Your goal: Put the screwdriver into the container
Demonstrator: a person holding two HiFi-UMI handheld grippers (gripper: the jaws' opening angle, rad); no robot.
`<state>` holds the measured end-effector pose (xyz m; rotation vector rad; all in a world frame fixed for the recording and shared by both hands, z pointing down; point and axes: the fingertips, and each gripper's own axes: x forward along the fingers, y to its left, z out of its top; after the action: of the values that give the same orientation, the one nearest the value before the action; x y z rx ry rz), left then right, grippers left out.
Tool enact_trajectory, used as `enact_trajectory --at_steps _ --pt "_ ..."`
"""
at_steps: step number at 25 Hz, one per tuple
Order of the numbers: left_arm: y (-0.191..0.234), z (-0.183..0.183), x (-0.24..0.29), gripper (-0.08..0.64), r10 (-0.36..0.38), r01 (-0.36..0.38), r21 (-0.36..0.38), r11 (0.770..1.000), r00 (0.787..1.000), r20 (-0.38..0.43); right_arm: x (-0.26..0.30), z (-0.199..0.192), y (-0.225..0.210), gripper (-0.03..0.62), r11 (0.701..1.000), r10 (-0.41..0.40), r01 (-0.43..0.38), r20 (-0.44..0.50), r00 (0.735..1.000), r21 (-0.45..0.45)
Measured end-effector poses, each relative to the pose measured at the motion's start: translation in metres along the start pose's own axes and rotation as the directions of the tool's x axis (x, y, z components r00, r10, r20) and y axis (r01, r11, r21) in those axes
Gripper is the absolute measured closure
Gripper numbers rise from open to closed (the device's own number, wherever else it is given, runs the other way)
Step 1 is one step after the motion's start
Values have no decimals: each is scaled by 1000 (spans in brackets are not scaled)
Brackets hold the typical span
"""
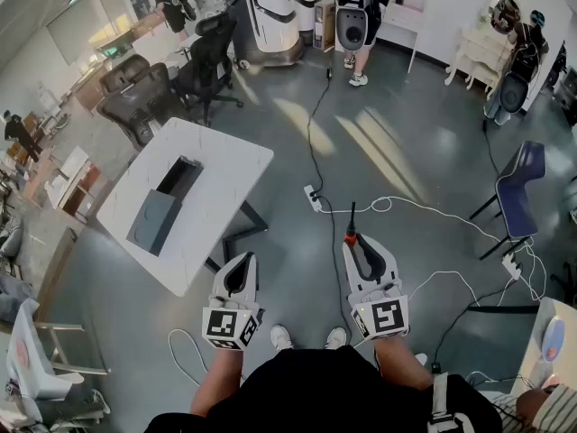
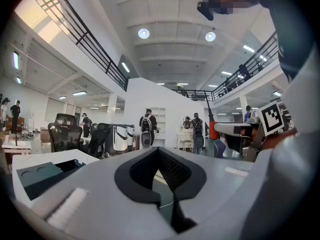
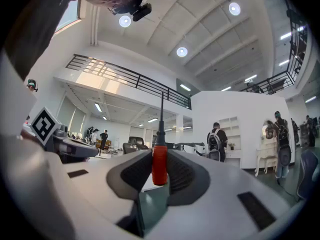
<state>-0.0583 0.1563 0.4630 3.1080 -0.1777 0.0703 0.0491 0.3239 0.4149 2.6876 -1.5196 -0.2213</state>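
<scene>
Right gripper [image 1: 355,244] is clenched on screwdriver [image 1: 351,227] by its red handle, over floor [image 1: 406,152] | left gripper [image 1: 240,273] is closed, empty | step: carry judged under way | next: screwdriver to be brought left over grey container [image 1: 153,219] on white table [image 1: 225,161]

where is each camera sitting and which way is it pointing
Head view: on the person's head, facing steeply down; shows legs, shoes, left claw and right claw holding the screwdriver.
Left gripper view: on the left claw, facing forward along its shut jaws.
Right gripper view: on the right claw, facing past the screwdriver.
Head and left gripper views share the white table and container.
</scene>
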Motion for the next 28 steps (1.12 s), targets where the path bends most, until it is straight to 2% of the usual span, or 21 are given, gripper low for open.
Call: enact_trajectory --at_steps 6,13,20,28 --pt "16 3 -9 552 7 -7 1 1000 1000 4 8 7 18 497 1000 10 -10 9 1000 -1" --pt "35 4 -14 552 -20 20 -1 1000 1000 9 24 15 38 495 1000 7 -8 26 1000 2" --pt "67 3 -21 552 -43 43 -8 999 999 17 50 25 61 495 998 -4 1 50 999 56" --pt "112 -7 -34 552 -38 38 2 999 999 -3 81 11 88 495 998 -25 25 9 1000 61"
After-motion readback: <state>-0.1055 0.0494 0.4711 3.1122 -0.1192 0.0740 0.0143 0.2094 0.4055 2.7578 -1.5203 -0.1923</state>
